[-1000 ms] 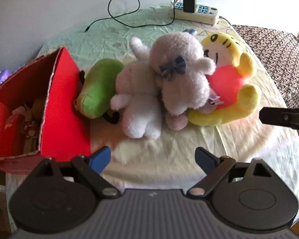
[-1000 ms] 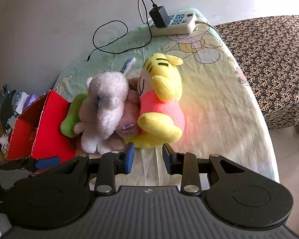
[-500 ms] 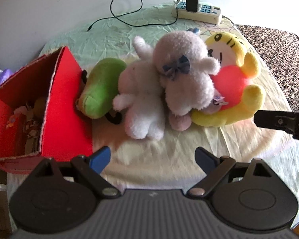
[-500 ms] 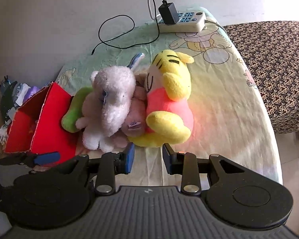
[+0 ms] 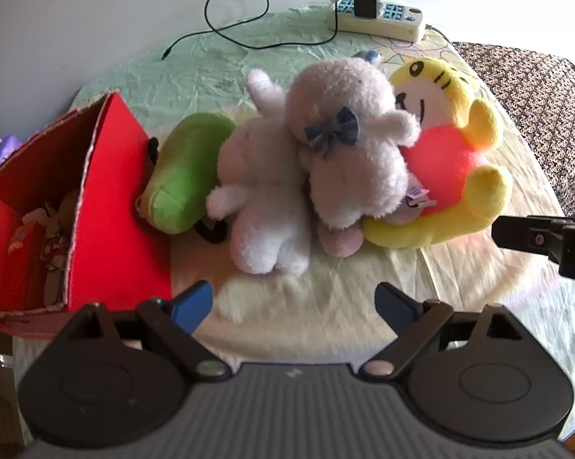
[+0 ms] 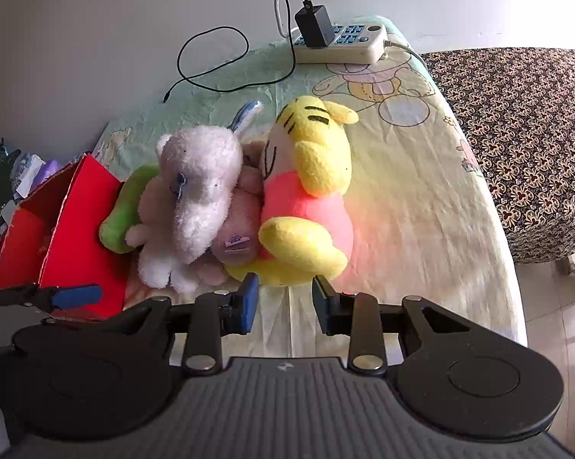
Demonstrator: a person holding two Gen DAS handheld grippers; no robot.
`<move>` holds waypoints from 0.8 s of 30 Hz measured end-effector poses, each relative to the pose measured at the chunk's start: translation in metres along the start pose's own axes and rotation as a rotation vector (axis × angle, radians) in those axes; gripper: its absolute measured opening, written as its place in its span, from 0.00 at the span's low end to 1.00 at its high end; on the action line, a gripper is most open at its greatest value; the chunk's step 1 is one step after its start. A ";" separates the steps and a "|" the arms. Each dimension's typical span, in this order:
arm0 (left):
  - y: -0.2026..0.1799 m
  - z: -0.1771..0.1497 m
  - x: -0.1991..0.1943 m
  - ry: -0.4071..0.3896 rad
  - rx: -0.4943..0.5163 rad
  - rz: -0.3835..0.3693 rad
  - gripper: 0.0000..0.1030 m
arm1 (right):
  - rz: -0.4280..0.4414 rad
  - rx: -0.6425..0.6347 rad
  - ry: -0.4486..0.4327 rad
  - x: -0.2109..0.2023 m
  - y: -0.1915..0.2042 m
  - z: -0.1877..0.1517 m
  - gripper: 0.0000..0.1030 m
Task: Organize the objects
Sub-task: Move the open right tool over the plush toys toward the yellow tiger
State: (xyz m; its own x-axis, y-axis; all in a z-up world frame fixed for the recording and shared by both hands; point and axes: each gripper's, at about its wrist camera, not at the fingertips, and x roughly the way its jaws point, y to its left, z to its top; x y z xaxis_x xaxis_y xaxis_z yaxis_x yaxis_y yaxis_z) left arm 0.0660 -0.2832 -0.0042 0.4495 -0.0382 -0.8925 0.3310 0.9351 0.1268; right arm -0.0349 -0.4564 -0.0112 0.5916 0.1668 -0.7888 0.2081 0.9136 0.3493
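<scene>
A heap of plush toys lies on the table: a green toy (image 5: pixel 188 176), a white toy (image 5: pixel 264 199), a pale fluffy toy with a blue bow (image 5: pixel 348 145) and a yellow tiger in a pink shirt (image 5: pixel 448 160). The heap also shows in the right wrist view, with the tiger (image 6: pixel 306 199) nearest. A red cardboard box (image 5: pixel 107 206) stands open left of the heap. My left gripper (image 5: pixel 293 302) is open and empty, just short of the white toy. My right gripper (image 6: pixel 283 298) is open and empty, its fingertips at the tiger's lower leg.
A white power strip (image 6: pixel 341 44) with a black charger and a thin black cable (image 6: pixel 211 61) lies at the table's far edge by the wall. A patterned brown cloth (image 6: pixel 525 134) covers furniture to the right. The floor drops off at the right.
Both grippers have moved closer to the plush heap. Their jaws stay as they were. The toys have not moved.
</scene>
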 end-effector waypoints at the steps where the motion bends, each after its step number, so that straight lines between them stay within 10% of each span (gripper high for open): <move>1: 0.000 0.000 0.000 0.001 0.001 0.000 0.90 | -0.001 0.001 0.000 0.000 -0.001 0.000 0.32; 24: -0.009 0.002 0.007 0.014 0.024 -0.011 0.90 | 0.007 0.013 0.001 0.002 -0.008 0.000 0.32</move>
State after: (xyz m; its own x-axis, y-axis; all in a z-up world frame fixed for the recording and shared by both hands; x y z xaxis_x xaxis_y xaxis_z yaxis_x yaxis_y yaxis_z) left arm 0.0678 -0.2922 -0.0110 0.4346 -0.0432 -0.8996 0.3554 0.9260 0.1273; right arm -0.0354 -0.4631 -0.0159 0.5925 0.1738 -0.7866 0.2141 0.9074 0.3617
